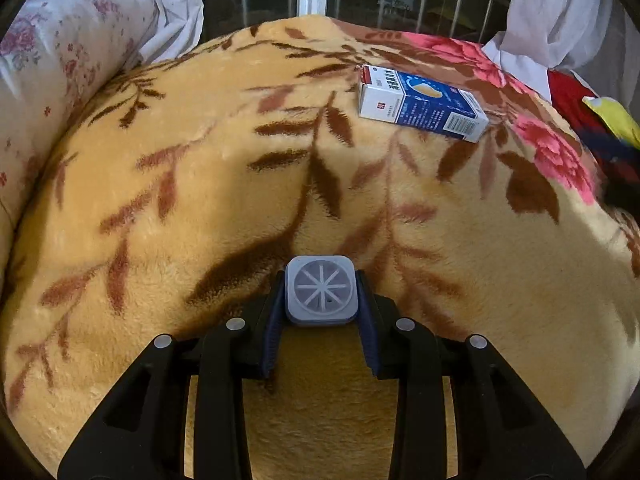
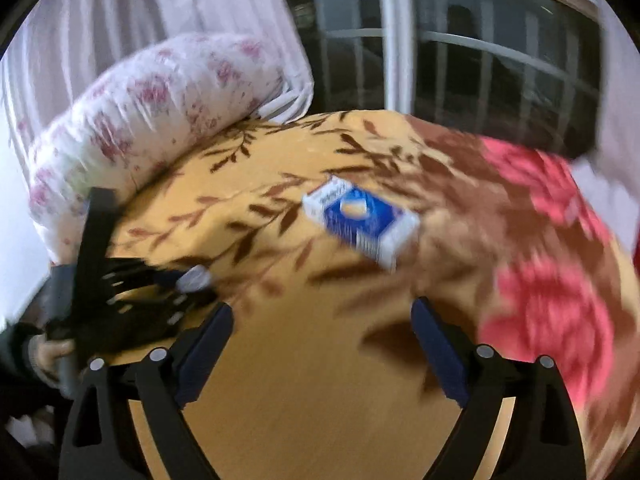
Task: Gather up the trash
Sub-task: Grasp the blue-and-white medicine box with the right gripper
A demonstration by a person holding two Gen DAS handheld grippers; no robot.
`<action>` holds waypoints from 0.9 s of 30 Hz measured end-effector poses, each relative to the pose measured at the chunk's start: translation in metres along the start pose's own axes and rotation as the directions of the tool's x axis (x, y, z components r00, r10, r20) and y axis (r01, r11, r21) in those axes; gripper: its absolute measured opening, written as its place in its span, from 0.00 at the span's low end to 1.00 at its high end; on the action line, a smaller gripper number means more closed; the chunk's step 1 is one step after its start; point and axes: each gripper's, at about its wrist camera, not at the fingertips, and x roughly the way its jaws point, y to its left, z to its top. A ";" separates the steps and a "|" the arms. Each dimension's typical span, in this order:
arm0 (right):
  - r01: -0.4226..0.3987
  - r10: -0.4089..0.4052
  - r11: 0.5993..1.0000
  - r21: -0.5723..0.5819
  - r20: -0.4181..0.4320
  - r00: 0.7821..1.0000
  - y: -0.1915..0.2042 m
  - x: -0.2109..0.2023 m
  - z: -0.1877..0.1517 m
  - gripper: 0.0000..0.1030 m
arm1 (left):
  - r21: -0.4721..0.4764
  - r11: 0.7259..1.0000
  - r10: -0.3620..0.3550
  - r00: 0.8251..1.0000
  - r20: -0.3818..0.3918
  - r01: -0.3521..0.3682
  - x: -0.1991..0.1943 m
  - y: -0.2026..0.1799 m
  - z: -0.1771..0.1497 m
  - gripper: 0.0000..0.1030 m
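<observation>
My left gripper [image 1: 321, 300] is shut on a small grey square container [image 1: 321, 291] with a spoked round face, held just above the tan leaf-patterned blanket [image 1: 200, 184]. A blue and white carton [image 1: 422, 104] lies on its side on the blanket, far ahead and to the right. In the right wrist view, my right gripper [image 2: 322, 312] is open and empty above the blanket [image 2: 304, 380]. The carton [image 2: 362, 220] lies ahead of it, slightly right. The left gripper [image 2: 160, 292] with the grey container [image 2: 196, 279] shows at the left. This view is blurred.
A floral pink and white rolled quilt [image 1: 60, 64] lies along the blanket's left edge, also in the right wrist view [image 2: 152, 112]. White curtains [image 1: 560, 8] and a barred window [image 2: 460, 52] stand behind. Red and yellow items [image 1: 600, 120] lie at the far right.
</observation>
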 end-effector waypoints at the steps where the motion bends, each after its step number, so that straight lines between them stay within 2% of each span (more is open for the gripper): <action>1: 0.013 -0.014 0.999 -0.048 -0.013 1.000 -0.002 0.015 0.014 0.88 | 0.003 1.000 0.004 1.000 0.002 -0.004 0.000 -0.002 -0.001 0.31; 7: -0.002 -0.022 0.975 -0.224 -0.106 0.994 -0.009 0.087 0.061 0.88 | 0.001 1.000 0.008 1.000 0.013 -0.008 0.001 -0.003 -0.002 0.31; 13: -0.056 -0.003 0.960 -0.273 -0.210 0.978 -0.009 0.145 0.074 0.88 | -0.008 1.000 -0.001 1.000 0.022 0.001 0.002 -0.002 -0.003 0.31; 16: -0.074 -0.001 0.962 -0.263 -0.271 0.963 -0.012 0.165 0.072 0.76 | -0.014 1.000 -0.011 1.000 0.022 0.011 0.003 0.000 -0.003 0.31; 18: -0.077 0.010 0.970 -0.229 -0.281 0.960 -0.014 0.166 0.070 0.72 | -0.019 1.000 -0.015 1.000 0.021 0.015 0.003 0.000 -0.003 0.31; 19: -0.070 0.005 0.972 -0.225 -0.279 0.960 -0.011 0.164 0.069 0.67 | -0.018 1.000 -0.015 1.000 0.021 0.015 0.003 0.000 -0.003 0.31; 22: -0.016 -0.036 0.982 -0.188 -0.269 0.962 -0.007 0.154 0.065 0.57 | -0.017 1.000 -0.014 1.000 0.022 0.014 0.004 0.000 -0.003 0.31; 24: 0.025 -0.066 0.987 -0.160 -0.260 0.963 -0.005 0.144 0.060 0.55 | -0.018 1.000 -0.014 1.000 0.022 0.014 0.004 0.000 -0.003 0.31; 27: 0.057 -0.062 0.998 -0.029 -0.259 0.964 -0.006 0.123 0.044 0.54 | -0.017 1.000 -0.014 1.000 0.022 0.014 0.004 0.000 -0.003 0.31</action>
